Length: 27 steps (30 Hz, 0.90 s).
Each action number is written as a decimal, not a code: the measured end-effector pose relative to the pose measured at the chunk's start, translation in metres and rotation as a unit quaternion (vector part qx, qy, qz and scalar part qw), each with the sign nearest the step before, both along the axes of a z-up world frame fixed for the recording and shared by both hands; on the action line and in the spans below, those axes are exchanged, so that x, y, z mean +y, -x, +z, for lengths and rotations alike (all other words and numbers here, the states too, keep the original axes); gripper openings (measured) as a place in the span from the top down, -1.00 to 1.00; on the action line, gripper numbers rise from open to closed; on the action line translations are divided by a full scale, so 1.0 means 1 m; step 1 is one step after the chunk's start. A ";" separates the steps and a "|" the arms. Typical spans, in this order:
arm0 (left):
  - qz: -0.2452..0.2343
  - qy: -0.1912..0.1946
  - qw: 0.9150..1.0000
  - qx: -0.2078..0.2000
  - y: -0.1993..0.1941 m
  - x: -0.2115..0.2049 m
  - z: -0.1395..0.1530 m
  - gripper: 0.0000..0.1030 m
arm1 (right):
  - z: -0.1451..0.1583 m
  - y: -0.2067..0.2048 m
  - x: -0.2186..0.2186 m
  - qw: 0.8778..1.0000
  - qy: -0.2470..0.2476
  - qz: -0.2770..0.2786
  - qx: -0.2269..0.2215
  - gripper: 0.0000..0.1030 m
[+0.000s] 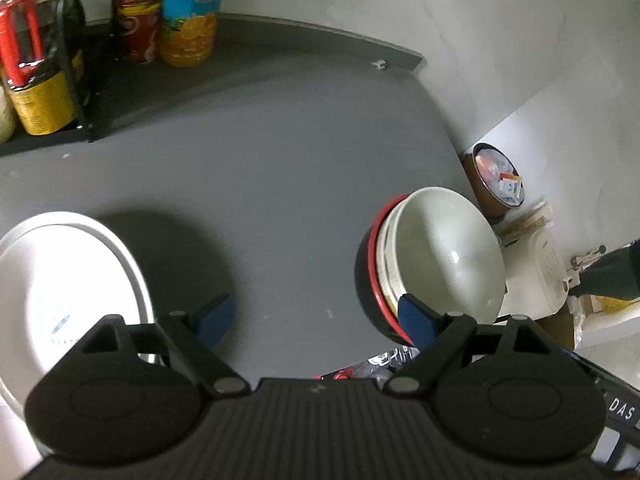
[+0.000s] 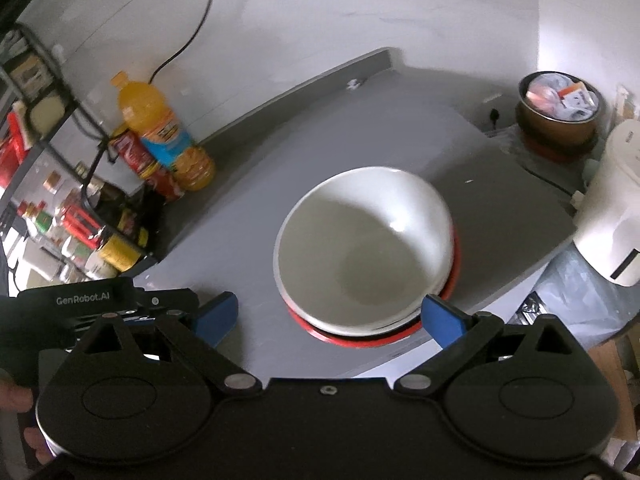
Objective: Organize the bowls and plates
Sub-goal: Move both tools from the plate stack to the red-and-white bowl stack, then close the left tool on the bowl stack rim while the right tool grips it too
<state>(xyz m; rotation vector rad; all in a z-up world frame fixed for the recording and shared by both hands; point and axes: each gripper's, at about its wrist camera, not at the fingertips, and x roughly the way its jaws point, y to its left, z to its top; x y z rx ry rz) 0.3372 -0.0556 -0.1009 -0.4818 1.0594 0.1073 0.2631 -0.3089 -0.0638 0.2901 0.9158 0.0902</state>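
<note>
White bowl (image 2: pixel 364 252) nested, red-rimmed black bowl (image 1: pixel 370 276) beneath

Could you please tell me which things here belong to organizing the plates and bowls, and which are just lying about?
Job: white bowl, red-rimmed bowl beneath it, white plate.

Lying about: juice bottle, cola cans, white appliance.

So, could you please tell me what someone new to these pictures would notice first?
The glossy white ceramic bowl, nested in a black bowl with a red rim, sits near the edge of the grey countertop, straight ahead of the open right gripper. In the left wrist view a bright white round plate lies at the left, beside the open left gripper. A tall orange juice bottle stands at the back by the wall.
</note>
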 end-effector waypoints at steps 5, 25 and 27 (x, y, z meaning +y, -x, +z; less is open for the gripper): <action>-0.010 0.007 1.000 0.008 -0.022 -0.014 -0.005 -0.70 | -0.005 -0.010 -0.023 1.000 -0.003 -0.020 0.007 -0.91; 0.015 0.047 0.996 0.076 -0.084 -0.037 -0.067 -0.31 | -0.071 -0.066 -0.080 0.994 -0.046 -0.051 0.086 -0.45; 0.022 0.058 0.994 0.085 -0.086 -0.033 -0.074 -0.18 | -0.078 -0.069 -0.082 0.993 -0.051 -0.047 0.096 -0.41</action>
